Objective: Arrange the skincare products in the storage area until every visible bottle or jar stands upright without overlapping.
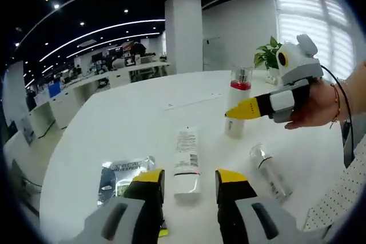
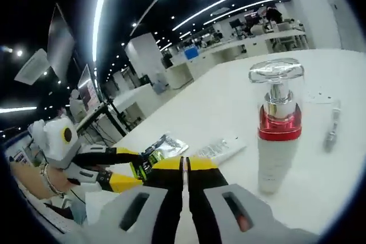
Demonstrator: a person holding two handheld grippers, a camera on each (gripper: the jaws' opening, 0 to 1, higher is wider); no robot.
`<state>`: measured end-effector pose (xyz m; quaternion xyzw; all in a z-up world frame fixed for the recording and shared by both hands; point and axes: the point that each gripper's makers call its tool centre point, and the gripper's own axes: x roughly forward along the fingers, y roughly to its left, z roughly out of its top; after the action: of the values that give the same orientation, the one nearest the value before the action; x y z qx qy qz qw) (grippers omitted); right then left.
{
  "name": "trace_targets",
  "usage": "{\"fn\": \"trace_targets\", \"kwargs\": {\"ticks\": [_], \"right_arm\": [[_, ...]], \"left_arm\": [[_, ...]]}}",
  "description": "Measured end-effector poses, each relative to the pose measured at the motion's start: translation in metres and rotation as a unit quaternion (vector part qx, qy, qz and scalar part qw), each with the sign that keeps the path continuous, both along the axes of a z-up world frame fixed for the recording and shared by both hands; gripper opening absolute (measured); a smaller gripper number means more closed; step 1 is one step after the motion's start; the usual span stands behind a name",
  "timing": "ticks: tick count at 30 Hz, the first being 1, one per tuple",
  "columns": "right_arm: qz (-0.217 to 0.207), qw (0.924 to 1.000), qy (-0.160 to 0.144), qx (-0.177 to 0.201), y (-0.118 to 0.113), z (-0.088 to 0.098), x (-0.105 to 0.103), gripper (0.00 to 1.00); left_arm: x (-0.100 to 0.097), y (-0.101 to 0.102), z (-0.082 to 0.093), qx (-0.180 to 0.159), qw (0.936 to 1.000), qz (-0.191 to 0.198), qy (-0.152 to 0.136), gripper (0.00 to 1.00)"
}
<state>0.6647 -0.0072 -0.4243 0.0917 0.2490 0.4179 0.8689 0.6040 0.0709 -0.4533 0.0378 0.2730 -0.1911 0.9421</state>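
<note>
On the round white table (image 1: 143, 112) the one product already standing is the frosted white pump bottle with a red collar and clear cap (image 2: 278, 124); it stands well in from the far edge, and the right gripper (image 2: 184, 170), its yellow-tipped jaws pressed together with nothing between them, hovers just beside it, reading as a tool that has no grip on the bottle. The white squeeze tube with dark print (image 1: 187, 161) lies flat near the table's near edge, its length pointing away from the left gripper (image 1: 190, 181), whose jaws are spread apart and empty on either side of the tube's near end; that framing suggests the tube is the next thing to be stood up, and its narrow cap end will make it tippy. The clear glass bottle with a silvery neck (image 1: 266, 170) lies on its side toward the near right edge, apart from the tube, also waiting to be raised. A crinkled silver foil sachet (image 1: 121, 174) lies flat at the near left, just beside the left jaw
</note>
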Motion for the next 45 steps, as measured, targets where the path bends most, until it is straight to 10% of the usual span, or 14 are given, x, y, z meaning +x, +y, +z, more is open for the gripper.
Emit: {"fn": "trace_targets", "kwargs": {"ticks": [21,45], "right_arm": [[-0.001,0.9968,-0.061,-0.05,-0.001,0.017,-0.009,0.0],[0.042,0.9885,0.002,0.145,0.008,0.034,-0.038,0.21]], "left_arm": [[-0.023,-0.023,0.004,0.025,0.9991,-0.035,0.001,0.39],[-0.043,-0.006,0.0,0.007,0.9998,-0.002,0.016,0.42]]}}
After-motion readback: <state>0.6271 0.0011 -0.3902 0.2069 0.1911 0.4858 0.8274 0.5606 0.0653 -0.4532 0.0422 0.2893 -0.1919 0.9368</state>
